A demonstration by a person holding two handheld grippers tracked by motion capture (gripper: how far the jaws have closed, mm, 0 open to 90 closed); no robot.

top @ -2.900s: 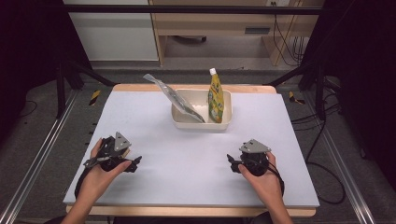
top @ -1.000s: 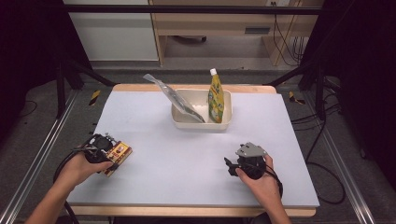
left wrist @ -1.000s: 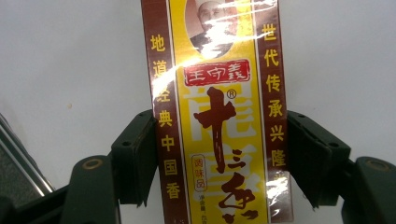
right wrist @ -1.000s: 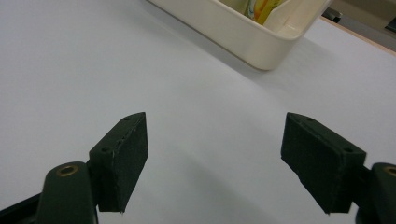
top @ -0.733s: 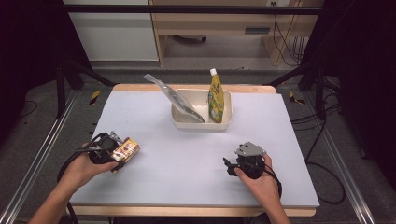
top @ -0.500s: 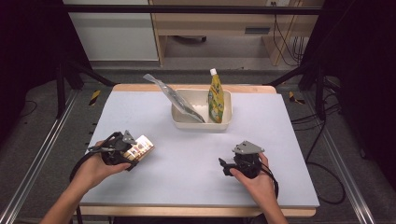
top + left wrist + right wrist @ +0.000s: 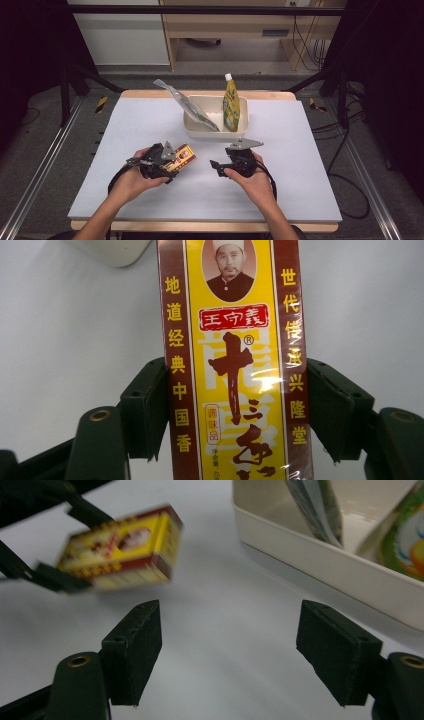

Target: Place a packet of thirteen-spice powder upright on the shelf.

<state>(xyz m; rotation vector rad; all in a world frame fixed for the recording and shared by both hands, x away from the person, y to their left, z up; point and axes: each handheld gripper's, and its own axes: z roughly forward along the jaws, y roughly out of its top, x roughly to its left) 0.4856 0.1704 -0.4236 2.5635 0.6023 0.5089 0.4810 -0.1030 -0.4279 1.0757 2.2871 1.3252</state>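
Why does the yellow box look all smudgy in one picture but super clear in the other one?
In the right gripper view the yellow and red cardboard box is smeared, probably by motion, and the white plastic tray looks soft too. In the left gripper view the box, clamped by the left gripper, is sharp, with a little shiny glare on its wrapping.

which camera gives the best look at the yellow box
The left gripper view: the box sits sharp between the left gripper's jaws, print readable. The high view shows it small; the right gripper view shows it blurred, off to one side.

Left claw (image 7: 172, 161) grips spice box (image 7: 182, 156) near tub (image 7: 214, 131).
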